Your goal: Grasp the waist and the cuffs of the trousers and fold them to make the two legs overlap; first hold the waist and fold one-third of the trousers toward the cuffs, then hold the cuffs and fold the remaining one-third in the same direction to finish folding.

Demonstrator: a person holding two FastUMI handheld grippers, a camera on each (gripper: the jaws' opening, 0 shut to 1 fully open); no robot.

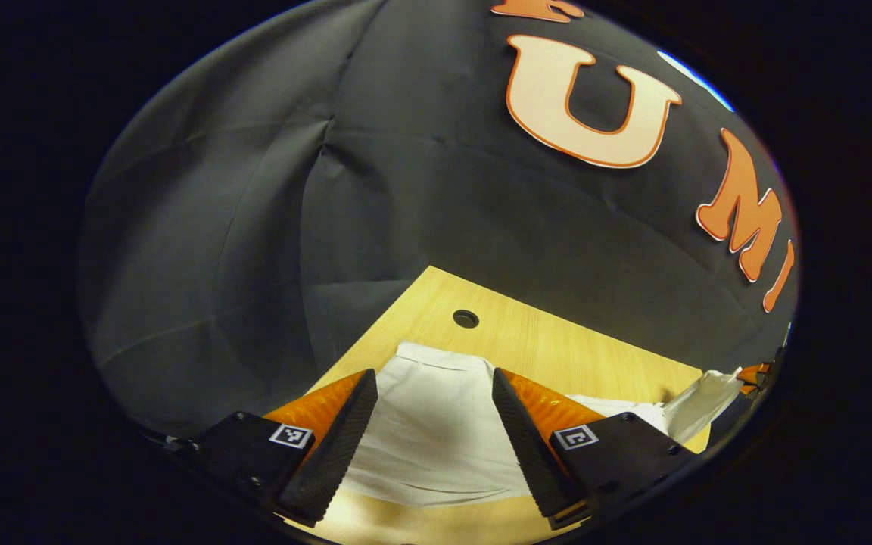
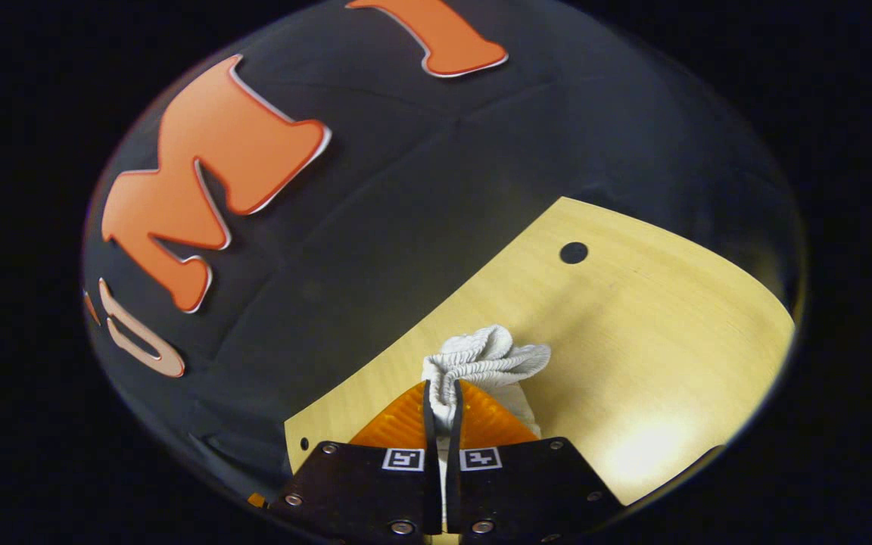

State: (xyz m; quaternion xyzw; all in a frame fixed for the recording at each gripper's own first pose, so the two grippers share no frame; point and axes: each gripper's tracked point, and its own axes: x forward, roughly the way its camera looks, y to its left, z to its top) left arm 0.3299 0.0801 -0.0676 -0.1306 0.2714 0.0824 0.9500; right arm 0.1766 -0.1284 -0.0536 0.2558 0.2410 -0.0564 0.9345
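Tongs (image 2: 442,401) — dark screwed plates, square markers.

I find no words, numbers or brands to read on the desk (image 2: 671,318) or the trousers (image 1: 436,424). My left gripper (image 1: 434,390) and right gripper (image 2: 442,397) each carry two small square black-and-white coded markers behind the fingers; they are patterns, not text.

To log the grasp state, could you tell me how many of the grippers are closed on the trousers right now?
1. The right gripper is shut on the trousers' bunched elastic waist. The left gripper hangs open above the flat cloth on the wooden table, holding nothing.
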